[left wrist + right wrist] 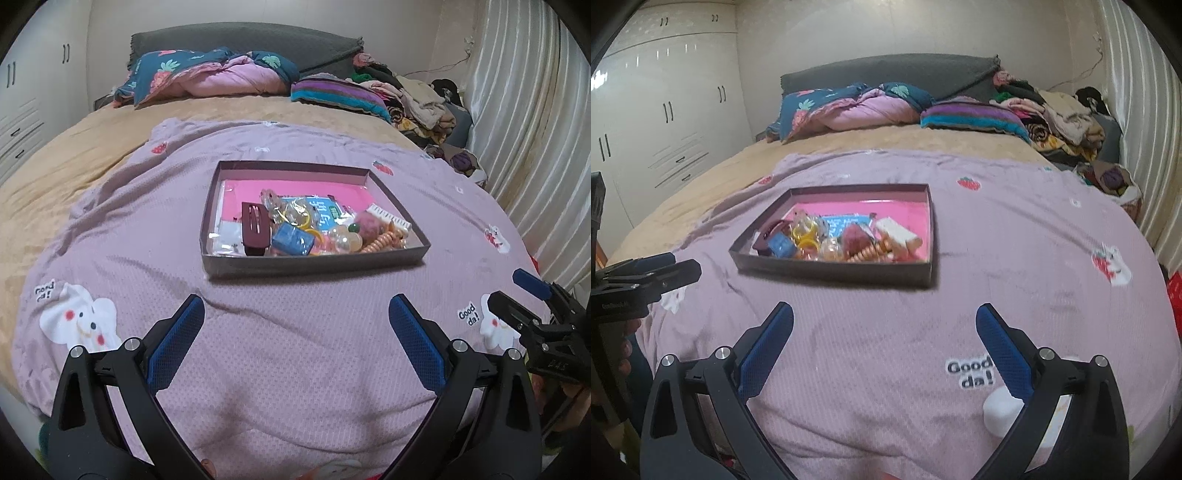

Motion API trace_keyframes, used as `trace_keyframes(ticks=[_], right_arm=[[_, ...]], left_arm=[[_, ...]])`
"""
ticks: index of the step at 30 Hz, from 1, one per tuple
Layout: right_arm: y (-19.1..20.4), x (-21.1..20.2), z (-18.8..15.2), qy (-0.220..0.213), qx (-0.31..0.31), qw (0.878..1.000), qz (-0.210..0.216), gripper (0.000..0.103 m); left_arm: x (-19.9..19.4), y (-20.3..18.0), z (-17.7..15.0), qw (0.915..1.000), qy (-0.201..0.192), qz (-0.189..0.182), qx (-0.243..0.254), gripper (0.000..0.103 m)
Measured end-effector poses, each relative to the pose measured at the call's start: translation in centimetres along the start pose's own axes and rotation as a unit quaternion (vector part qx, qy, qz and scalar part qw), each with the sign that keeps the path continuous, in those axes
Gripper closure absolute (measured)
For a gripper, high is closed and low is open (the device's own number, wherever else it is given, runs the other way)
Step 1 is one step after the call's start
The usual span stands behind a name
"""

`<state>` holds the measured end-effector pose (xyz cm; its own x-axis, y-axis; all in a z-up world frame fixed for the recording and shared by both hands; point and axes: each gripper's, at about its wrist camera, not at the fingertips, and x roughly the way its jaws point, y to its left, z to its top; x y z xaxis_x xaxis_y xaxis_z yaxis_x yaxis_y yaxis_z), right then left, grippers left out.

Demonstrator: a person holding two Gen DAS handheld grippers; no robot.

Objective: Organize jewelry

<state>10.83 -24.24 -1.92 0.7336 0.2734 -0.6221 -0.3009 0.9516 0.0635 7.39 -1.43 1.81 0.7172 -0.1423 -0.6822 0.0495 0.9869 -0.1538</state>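
Observation:
A shallow dark box with a pink lining lies on the lilac blanket; it also shows in the right wrist view. Inside are a maroon hair clip, a blue packet, clear beads, an orange spiral tie and a pink pompom. My left gripper is open and empty, short of the box. My right gripper is open and empty, short of the box and to its right. Each gripper shows at the edge of the other's view, the right one and the left one.
The blanket covers a tan bed. Bedding and pillows lie at the head, a clothes pile at the far right by a curtain. White wardrobes stand at the left.

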Motion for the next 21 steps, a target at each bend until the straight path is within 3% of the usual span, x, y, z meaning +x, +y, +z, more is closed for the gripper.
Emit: trace_keyframes(ticks=[21], right_arm=[[-0.22, -0.90, -0.38, -0.005, 0.001, 1.000, 0.000, 0.004]], left_arm=[[0.02, -0.26, -0.71, 1.0000, 0.008, -0.003, 0.005, 0.010]])
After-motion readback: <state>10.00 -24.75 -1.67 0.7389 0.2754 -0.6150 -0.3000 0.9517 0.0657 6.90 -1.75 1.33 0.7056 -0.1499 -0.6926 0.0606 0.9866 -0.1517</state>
